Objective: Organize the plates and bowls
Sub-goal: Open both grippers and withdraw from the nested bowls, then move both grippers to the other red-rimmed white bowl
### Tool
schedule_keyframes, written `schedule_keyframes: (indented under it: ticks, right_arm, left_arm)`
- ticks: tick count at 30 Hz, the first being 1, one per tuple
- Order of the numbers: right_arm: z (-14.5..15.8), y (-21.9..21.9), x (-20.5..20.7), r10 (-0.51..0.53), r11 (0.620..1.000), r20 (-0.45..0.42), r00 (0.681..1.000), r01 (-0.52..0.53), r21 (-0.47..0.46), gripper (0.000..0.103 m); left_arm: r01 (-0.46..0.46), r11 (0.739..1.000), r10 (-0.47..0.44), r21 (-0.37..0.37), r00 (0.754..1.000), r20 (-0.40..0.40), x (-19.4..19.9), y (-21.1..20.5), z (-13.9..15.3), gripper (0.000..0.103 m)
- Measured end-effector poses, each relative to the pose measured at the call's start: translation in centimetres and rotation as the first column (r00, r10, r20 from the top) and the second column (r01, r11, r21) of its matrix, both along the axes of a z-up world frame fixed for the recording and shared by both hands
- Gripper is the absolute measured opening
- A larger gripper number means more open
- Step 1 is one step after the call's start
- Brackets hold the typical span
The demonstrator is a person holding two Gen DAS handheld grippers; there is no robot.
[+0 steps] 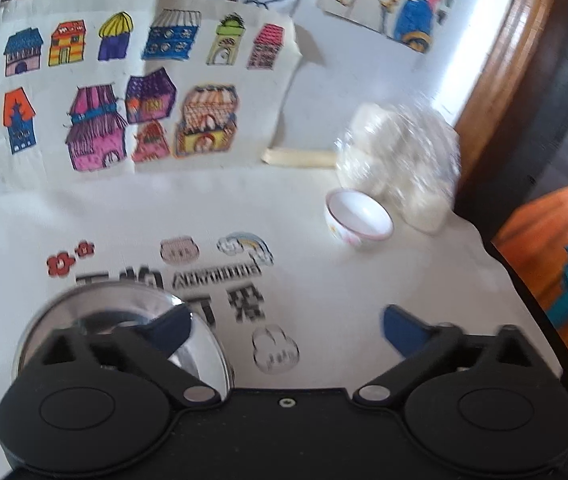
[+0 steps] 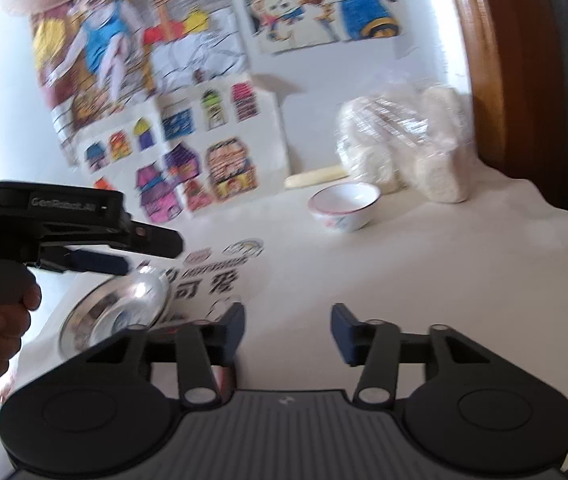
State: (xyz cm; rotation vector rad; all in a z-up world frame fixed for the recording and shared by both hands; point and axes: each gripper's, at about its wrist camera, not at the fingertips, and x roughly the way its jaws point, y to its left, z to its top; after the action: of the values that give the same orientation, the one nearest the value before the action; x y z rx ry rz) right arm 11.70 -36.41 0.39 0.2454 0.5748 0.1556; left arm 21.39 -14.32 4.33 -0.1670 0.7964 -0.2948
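On the bench, our left tongs (image 1: 284, 322) gape over the steel plate (image 1: 84, 312); right tongs (image 2: 288, 330) spread empty; next, we judge, fetch the bowl (image 2: 344, 206).

My desk (image 2: 464, 280) is covered by a cream cloth (image 1: 324, 288) printed with dark characters and small cartoon motifs. Directly on the cloth I note three items. A shiny metal plate (image 2: 116, 316) lies at the near left, over part of the print. A white bowl (image 1: 358, 218) with a pink rim stands upright toward the far right, well apart from the plate. Just behind the bowl sits a clear plastic bag (image 1: 400, 168) of pale contents. Whether bag and bowl touch, I cannot tell. A wooden edge (image 1: 496, 60) borders the right side.
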Motion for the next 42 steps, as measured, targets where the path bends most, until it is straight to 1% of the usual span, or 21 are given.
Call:
schedule_keyframes:
  ticks: [1, 3, 5, 7, 11, 15, 20, 23, 25, 27, 30, 34, 38, 42]
  right_arm:
    - [-0.1, -0.6, 0.2, -0.014, 1.0, 0.008, 1.0, 0.014, 0.006, 0.077]
    - [-0.3, -1.7, 0.8, -0.042, 0.999, 0.024, 0.999, 0.042, 0.003, 0.088]
    - [-0.5, -2.5, 1.4, -0.074, 0.997, 0.041, 0.996, 0.075, -0.012, 0.094]
    - [-0.6, -3.3, 2.0, -0.098, 0.995, 0.055, 0.994, 0.1, -0.022, 0.102]
    - [-0.9, -4.7, 3.8, -0.127, 0.992, 0.073, 0.989, 0.129, -0.018, 0.103]
    - [-1.2, -5.9, 6.2, -0.161, 0.986, 0.065, 0.985, 0.163, -0.024, 0.103]
    - [-1.8, -7.1, 9.5, -0.171, 0.984, 0.045, 0.984, 0.173, -0.051, 0.103]
    - [-2.3, -7.8, 11.4, -0.215, 0.974, 0.027, 0.976, 0.216, -0.073, 0.103]
    - [-2.7, -8.2, 12.7, -0.227, 0.971, 0.01, 0.974, 0.227, -0.081, 0.103]
    - [-3.0, -8.6, 14.2, -0.218, 0.971, -0.001, 0.976, 0.217, -0.098, 0.103]
    - [-3.5, -8.6, 16.1, -0.212, 0.968, -0.005, 0.977, 0.21, -0.136, 0.102]
    - [-3.7, -8.2, 17.6, -0.196, 0.972, 0.003, 0.981, 0.195, -0.128, 0.101]
    - [-4.1, -7.6, 18.9, -0.188, 0.971, -0.006, 0.982, 0.184, -0.153, 0.1]
    - [-4.6, -7.3, 20.2, -0.186, 0.969, -0.033, 0.982, 0.178, -0.171, 0.093]
  left_arm:
    - [-0.012, 1.0, 0.012, -0.003, 1.0, 0.005, 0.6, -0.1, 0.0, 0.102]
    - [-0.03, 1.0, 0.03, -0.003, 1.0, 0.003, 1.9, -0.3, -0.3, 0.102]
    - [-0.046, 0.999, 0.046, 0.004, 0.999, -0.007, 3.3, -0.7, -0.7, 0.102]
    - [-0.06, 0.998, 0.06, 0.02, 0.998, -0.009, 4.6, -1.2, -1.1, 0.102]
    - [-0.062, 0.996, 0.062, 0.059, 0.998, 0.005, 6.9, -2.4, -1.6, 0.102]
    - [-0.055, 0.993, 0.054, 0.1, 0.998, 0.009, 9.3, -3.8, -2.1, 0.102]
    - [-0.036, 0.985, 0.041, 0.169, 0.999, -0.024, 12.2, -5.3, -3.6, 0.102]
    - [-0.032, 0.982, 0.039, 0.188, 0.999, -0.033, 13.7, -5.9, -4.2, 0.102]
    - [-0.022, 0.983, 0.03, 0.182, 0.999, -0.039, 14.6, -6.3, -4.5, 0.102]
    - [-0.026, 0.985, 0.034, 0.171, 0.998, -0.049, 15.6, -6.7, -4.8, 0.102]
    - [-0.044, 0.991, 0.053, 0.123, 0.996, -0.07, 16.8, -7.1, -5.1, 0.102]
    - [-0.048, 0.996, 0.055, 0.07, 0.994, -0.092, 17.6, -7.5, -5.4, 0.102]
    - [-0.042, 0.997, 0.048, 0.062, 0.994, -0.099, 18.3, -8.3, -5.7, 0.102]
    - [-0.041, 0.998, 0.046, 0.048, 0.991, -0.122, 18.9, -8.6, -6.3, 0.101]
